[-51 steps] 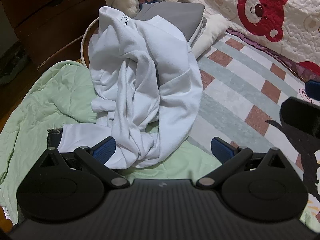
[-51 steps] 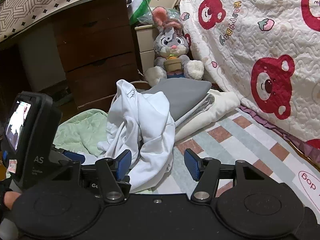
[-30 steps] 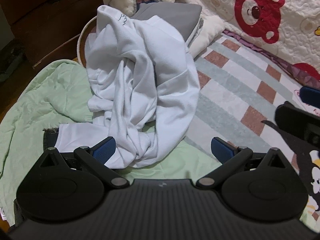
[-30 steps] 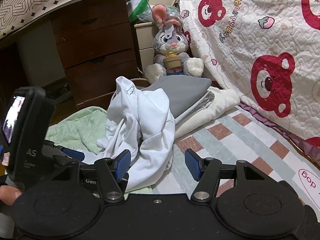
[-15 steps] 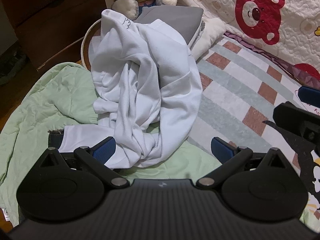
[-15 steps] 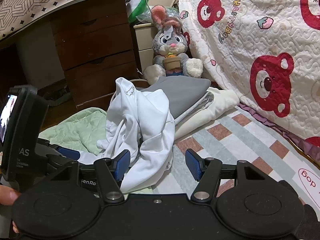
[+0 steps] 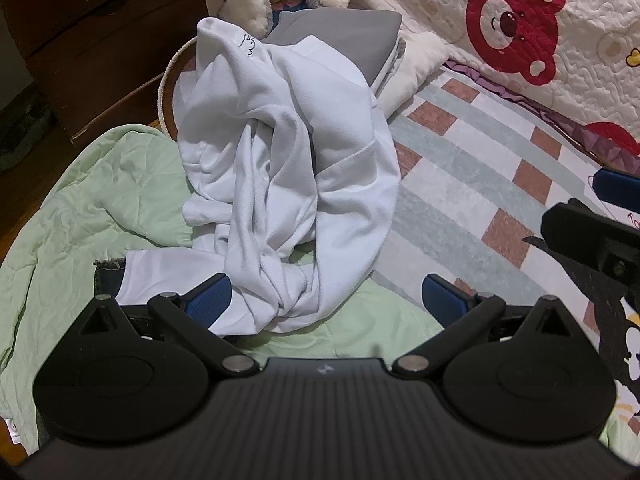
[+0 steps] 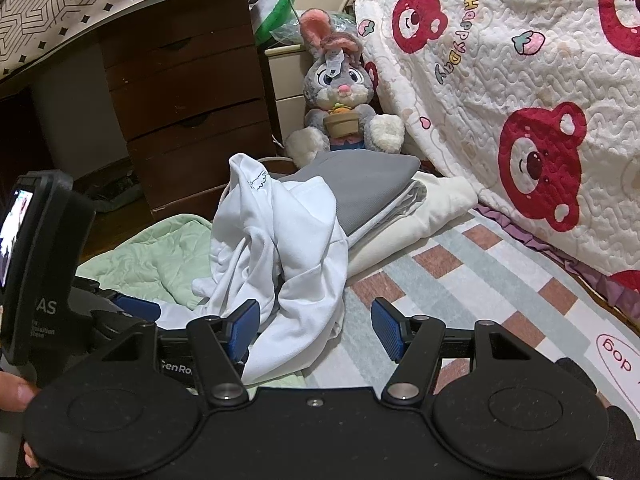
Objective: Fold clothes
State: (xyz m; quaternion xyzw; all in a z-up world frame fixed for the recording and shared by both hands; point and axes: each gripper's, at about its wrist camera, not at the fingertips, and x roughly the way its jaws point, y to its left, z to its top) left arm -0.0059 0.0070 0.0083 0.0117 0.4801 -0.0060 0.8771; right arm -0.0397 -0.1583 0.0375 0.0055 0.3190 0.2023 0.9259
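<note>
**White garment heaped ahead of both spread grippers**

The white garment [image 7: 288,184] is seen crumpled in a tall heap, w/ its lower folds lying between and just ahead of the left gripper [image 7: 326,300]; jaws are spread wide, nothing pinched. Its left blue pad [image 7: 208,300] sits against or just above the hem – contact can't be told. The right gripper [image 8: 316,326] is likewise held agape, the heap's edge near its left pad.

Fabric appears soft, fleece-like, thickly wrinkled, w/ a small line drawing near the top. It's draped over a pale green quilted blanket [image 7: 80,216] and leans on a folded grey cloth [image 7: 348,36]. A checked mat [image 7: 480,184] lies to the right; a plush rabbit [image 8: 340,92] is propped behind.
</note>
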